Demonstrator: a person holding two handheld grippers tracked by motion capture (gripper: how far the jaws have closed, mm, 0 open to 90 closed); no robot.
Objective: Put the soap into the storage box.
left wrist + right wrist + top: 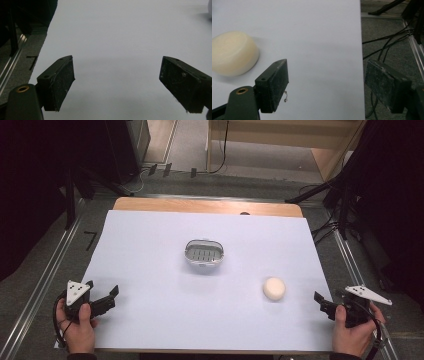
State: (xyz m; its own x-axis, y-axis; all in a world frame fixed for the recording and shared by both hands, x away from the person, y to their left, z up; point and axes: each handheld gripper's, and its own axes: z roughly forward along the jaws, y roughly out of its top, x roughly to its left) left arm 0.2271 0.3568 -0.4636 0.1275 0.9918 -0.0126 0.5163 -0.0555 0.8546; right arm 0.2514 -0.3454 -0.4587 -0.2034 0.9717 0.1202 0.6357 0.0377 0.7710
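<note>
On the white table sheet [150, 270], the round cream soap bar [274, 289] sits near the right edge, just left of the right gripper [320, 301], outside its gaping, empty jaws. Left gripper [102, 295] well apart, jaws wide, nothing between. Grey slotted soap dish [204, 253] mid-table.

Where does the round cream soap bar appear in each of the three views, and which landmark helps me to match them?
High view: soap bar lower right of centre, near the right gripper.
Left gripper view: only a pale edge at the top right corner, too little to identify.
Right gripper view: soap bar at left edge.
Shared landmark: the white sheet.
</note>
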